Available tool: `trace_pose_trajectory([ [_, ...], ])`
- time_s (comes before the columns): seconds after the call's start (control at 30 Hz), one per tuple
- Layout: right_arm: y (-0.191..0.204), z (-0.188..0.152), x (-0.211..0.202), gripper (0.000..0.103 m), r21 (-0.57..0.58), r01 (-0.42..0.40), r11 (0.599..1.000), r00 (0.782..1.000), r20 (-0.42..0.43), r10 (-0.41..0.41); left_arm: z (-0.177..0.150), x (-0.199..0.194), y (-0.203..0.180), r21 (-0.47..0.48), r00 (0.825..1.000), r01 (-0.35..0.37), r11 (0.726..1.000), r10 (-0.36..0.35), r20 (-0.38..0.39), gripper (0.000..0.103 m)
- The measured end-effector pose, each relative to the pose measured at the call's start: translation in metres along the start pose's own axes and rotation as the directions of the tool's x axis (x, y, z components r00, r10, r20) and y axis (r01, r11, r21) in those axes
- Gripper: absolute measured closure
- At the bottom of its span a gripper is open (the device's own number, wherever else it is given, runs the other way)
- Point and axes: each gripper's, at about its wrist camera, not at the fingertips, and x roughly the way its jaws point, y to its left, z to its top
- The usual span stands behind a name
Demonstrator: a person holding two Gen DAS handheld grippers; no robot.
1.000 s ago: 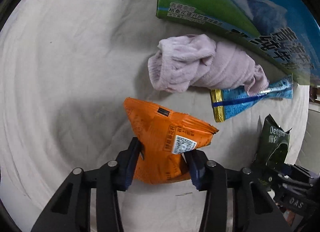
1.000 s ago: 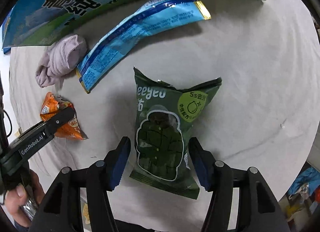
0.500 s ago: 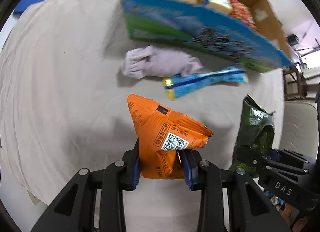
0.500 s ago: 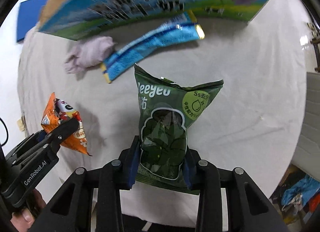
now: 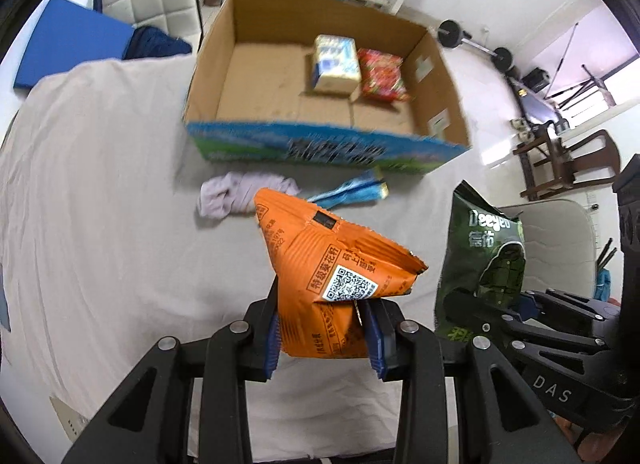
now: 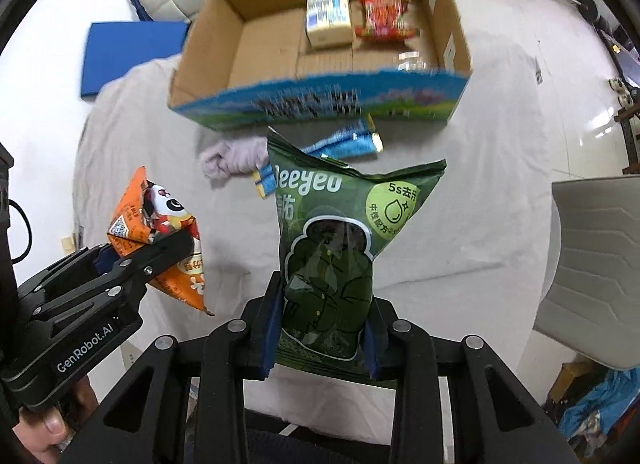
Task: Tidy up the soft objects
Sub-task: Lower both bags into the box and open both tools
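While the left gripper (image 5: 324, 334) clamps tight on the orange packet (image 5: 328, 276), the right gripper (image 6: 320, 338) beside it is closing, squeezing the green bag (image 6: 332, 248).

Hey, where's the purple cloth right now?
The purple cloth lies bunched on the white sheet, just in front of the cardboard box, with the blue wrapper beside it on the right in both views.

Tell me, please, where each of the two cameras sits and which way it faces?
Left wrist: on the left gripper, looking down past its orange packet at the cardboard box; right gripper beside it.
Right wrist: on the right gripper, closing on the green bag; left gripper visible.
Shared: box, both packets, purple cloth, blue packet.
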Motion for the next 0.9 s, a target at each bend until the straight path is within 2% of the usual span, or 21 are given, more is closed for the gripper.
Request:
trace_pose_trajectory([
  [0.13,0.013,0.014,-0.008,0.069,0.008,-0.043,0.999,0.998,0.044,0.043,0.022,-0.020,-0.010,0.024,0.999,0.026,0.999,-0.027,0.032,0.072],
  [0.23,0.014,0.041,-0.021,0.069,0.011,-0.053,0.999,0.994,0.093,0.052,0.053,-0.026,-0.015,0.049,0.998,0.030,0.998,-0.033,0.057,0.071],
  [0.33,0.007,0.076,-0.027,0.069,0.012,-0.021,1.000,0.990,0.138,0.020,0.093,-0.023,-0.015,0.062,0.997,0.012,0.998,-0.017,0.079,0.071],
  [0.47,-0.004,0.125,-0.020,0.069,0.029,0.015,0.999,0.989,0.147,-0.019,0.145,-0.006,-0.008,0.055,0.998,-0.004,0.998,0.001,0.062,0.071],
  [0.6,-0.014,0.170,0.007,0.069,0.041,0.040,0.998,0.994,0.101,-0.044,0.190,0.033,0.004,0.039,1.000,-0.021,0.999,0.021,-0.007,0.071],
  [0.73,-0.027,0.208,0.059,0.069,0.042,0.070,0.997,0.997,0.031,-0.072,0.223,0.077,0.016,0.015,0.996,-0.044,0.999,0.045,-0.078,0.071],
  [0.9,-0.033,0.231,0.115,0.069,0.024,0.107,0.994,0.993,-0.049,-0.105,0.251,0.126,0.028,0.006,0.987,-0.078,0.997,0.078,-0.139,0.071],
])
